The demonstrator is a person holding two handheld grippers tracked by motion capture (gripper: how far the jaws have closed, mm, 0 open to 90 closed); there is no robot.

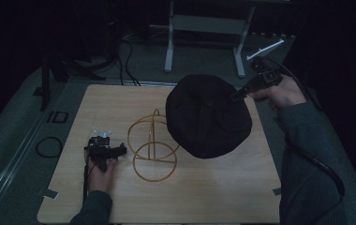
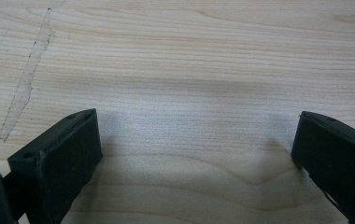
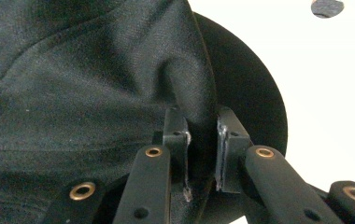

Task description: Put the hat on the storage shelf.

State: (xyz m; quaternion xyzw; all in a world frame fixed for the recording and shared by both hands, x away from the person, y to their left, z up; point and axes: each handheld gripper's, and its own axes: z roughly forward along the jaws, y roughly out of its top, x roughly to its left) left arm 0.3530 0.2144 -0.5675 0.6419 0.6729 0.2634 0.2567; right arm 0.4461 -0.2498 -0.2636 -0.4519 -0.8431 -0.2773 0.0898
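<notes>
A black fabric cap (image 1: 208, 117) hangs tilted above the right half of the wooden table (image 1: 213, 197). My right gripper (image 1: 238, 94) is shut on the cap's far right edge. In the right gripper view the two pads (image 3: 202, 121) pinch a fold of the cap's cloth (image 3: 96, 70). A gold wire stand (image 1: 152, 145) made of hoops rests on the table, just left of the cap and partly under it. My left gripper (image 1: 106, 151) sits low over the table left of the stand. Its jaws (image 2: 196, 121) stand wide open over bare wood with nothing between them.
A metal frame (image 1: 169, 47) stands on the dark floor beyond the table. A loop of black cable (image 1: 48, 146) lies on the floor to the left. A cable trails along the person's right sleeve (image 1: 316, 164).
</notes>
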